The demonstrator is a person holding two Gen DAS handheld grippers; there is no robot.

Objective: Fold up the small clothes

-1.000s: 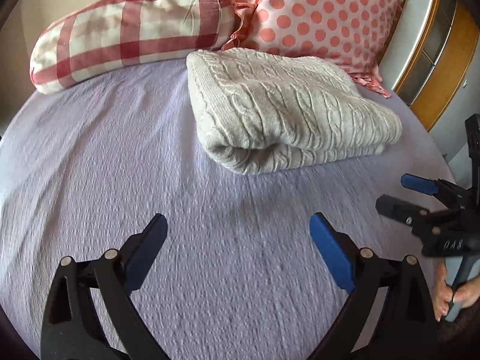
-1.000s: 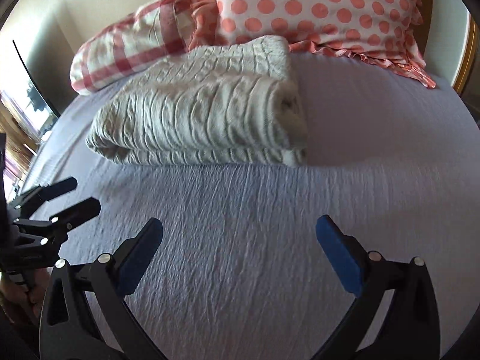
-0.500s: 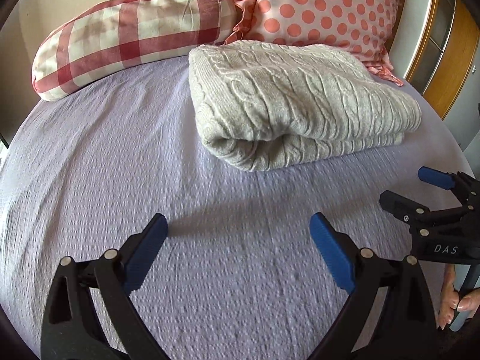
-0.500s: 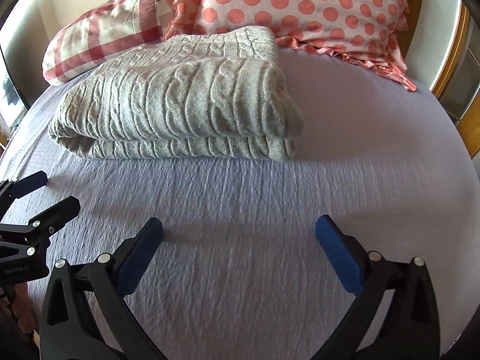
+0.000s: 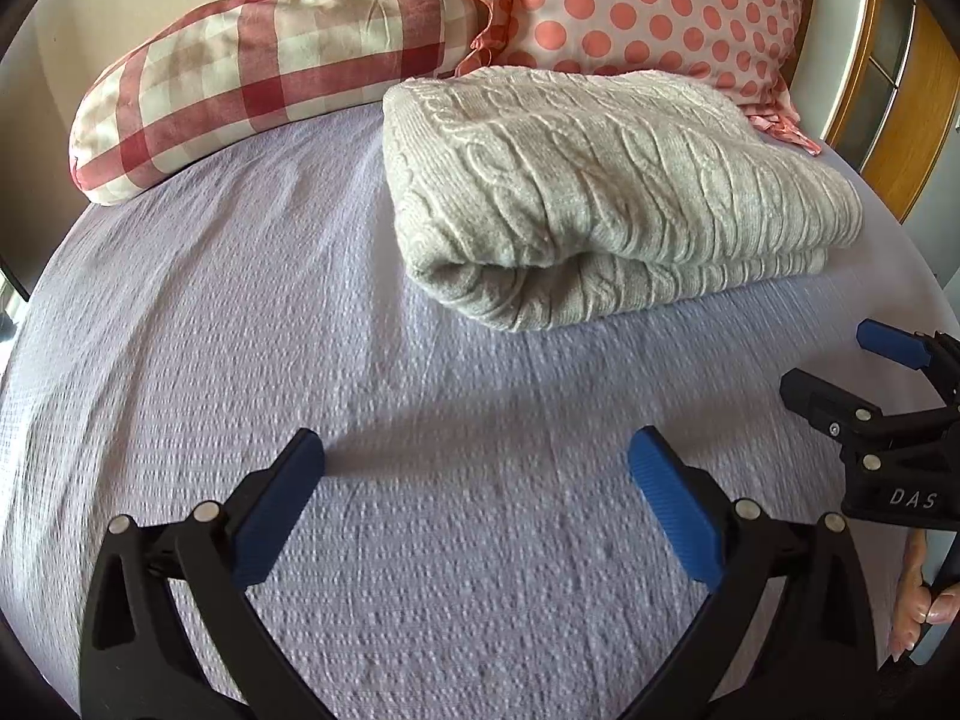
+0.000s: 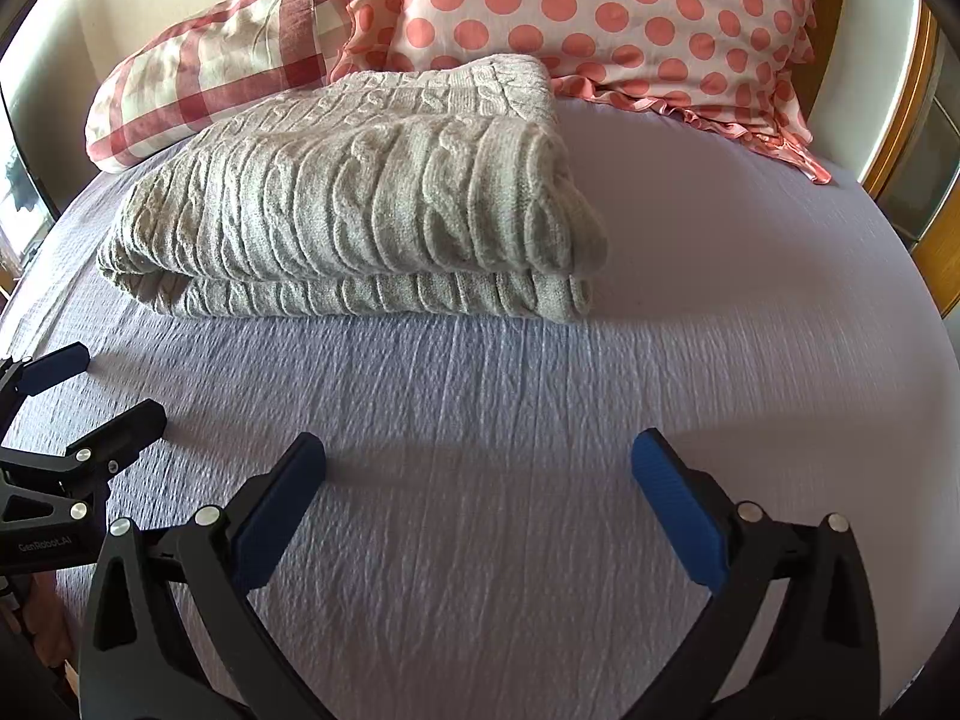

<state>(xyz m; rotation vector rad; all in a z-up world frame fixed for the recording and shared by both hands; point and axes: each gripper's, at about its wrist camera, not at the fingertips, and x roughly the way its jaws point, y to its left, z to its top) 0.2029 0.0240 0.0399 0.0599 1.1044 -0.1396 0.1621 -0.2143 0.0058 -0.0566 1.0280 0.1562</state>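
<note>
The grey cable-knit sweater (image 5: 600, 192) lies folded in a thick bundle on the lilac bedspread (image 5: 300, 330), its far edge touching the spotted pillow (image 5: 648, 6), with the red checked pillow (image 5: 264, 60) just beside it to the left. Compared with a second ago it sits a little lower and fills more of both my views, and it has kept the same folded shape. My left claw (image 5: 477, 501) hangs over bare bedspread short of the sweater, its jaws wide apart and opening a touch further, with nothing between the blue pads. My right claw (image 6: 479, 495) is spread just as wide over the bedspread on the other side, also empty and clear of the knit. In the left view my right claw shows at the right edge with my fingers (image 5: 918, 600) on its handle, slightly higher in that view than a second ago
</note>
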